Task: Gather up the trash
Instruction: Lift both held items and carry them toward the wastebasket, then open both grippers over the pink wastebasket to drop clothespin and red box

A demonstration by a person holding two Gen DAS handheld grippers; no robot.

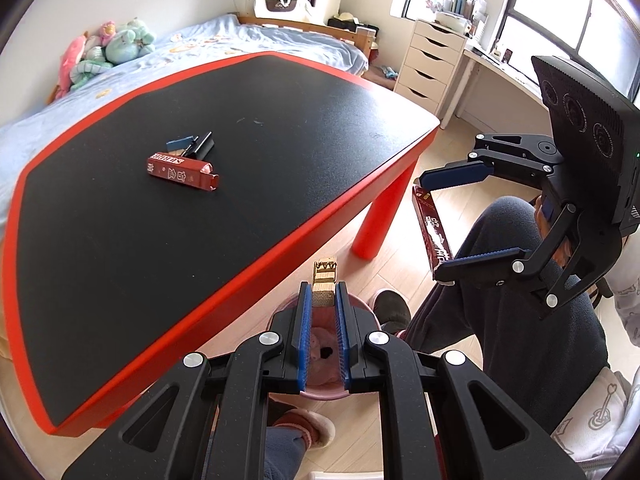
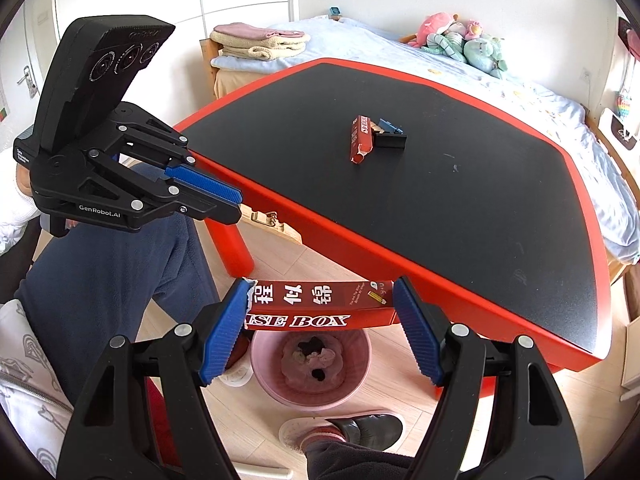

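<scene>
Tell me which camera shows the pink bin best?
The right wrist camera: the pink bin sits open below the red box, rim and trash inside visible. In the left wrist camera, the bin hides mostly behind the left tongs.

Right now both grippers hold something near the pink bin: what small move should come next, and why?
Probably open the right gripper to drop the long red box. In the right wrist view the box hangs across the fingers right over the pink bin, which already holds trash. The left gripper, shut on a small gold piece, also sits above the bin and could release after.
</scene>
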